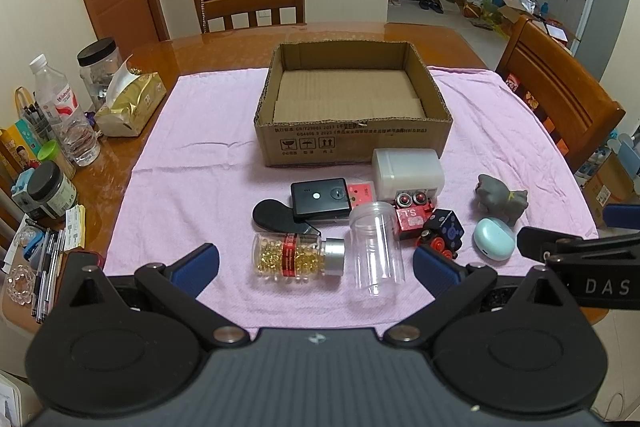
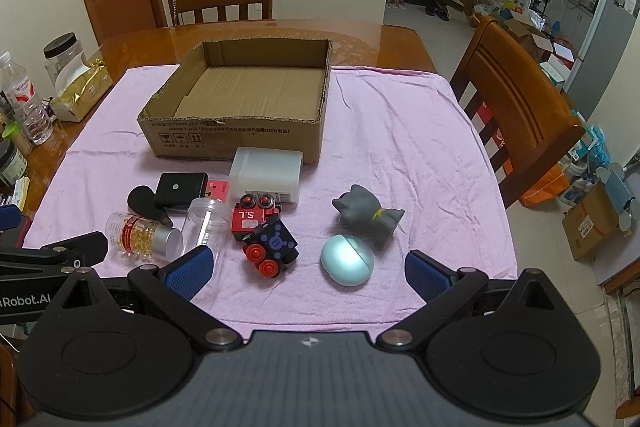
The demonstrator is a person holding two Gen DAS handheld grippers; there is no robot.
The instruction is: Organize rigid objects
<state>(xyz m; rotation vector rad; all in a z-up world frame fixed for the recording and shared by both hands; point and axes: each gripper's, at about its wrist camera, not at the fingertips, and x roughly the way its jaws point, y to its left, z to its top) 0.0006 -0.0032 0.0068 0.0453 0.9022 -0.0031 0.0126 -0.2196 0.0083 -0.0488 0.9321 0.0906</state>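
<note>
We see both grippers spread wide and holding nothing: left gripper (image 1: 316,265) hangs low over the near cloth edge, right gripper (image 2: 308,269) just beside it. Pink cloth (image 1: 200,147) covers the wooden table (image 1: 224,47). The cardboard box (image 1: 352,143) sits mid-cloth with nothing in it.

All items lie on the cloth in front of the box, none inside:
- white case (image 1: 408,173), touching the box's front wall
- black device (image 1: 320,199), pink card (image 1: 360,193) just beside it
- black paddle-shaped piece (image 1: 272,215), partly under the device
- pill bottle (image 1: 298,255) on its side, silver cap toward the clear jar (image 1: 374,251)
- red toy train (image 1: 412,215) against a black cube car (image 1: 442,231) with red wheels
- teal earbud case (image 1: 494,239) near the grey cat figure (image 1: 500,199), right of the pile

From the right wrist view the earbud case (image 2: 348,259) lies between that gripper's fingers, ahead of the pads (image 2: 426,273), not touching. Clutter sits along the table's left edge.
</note>
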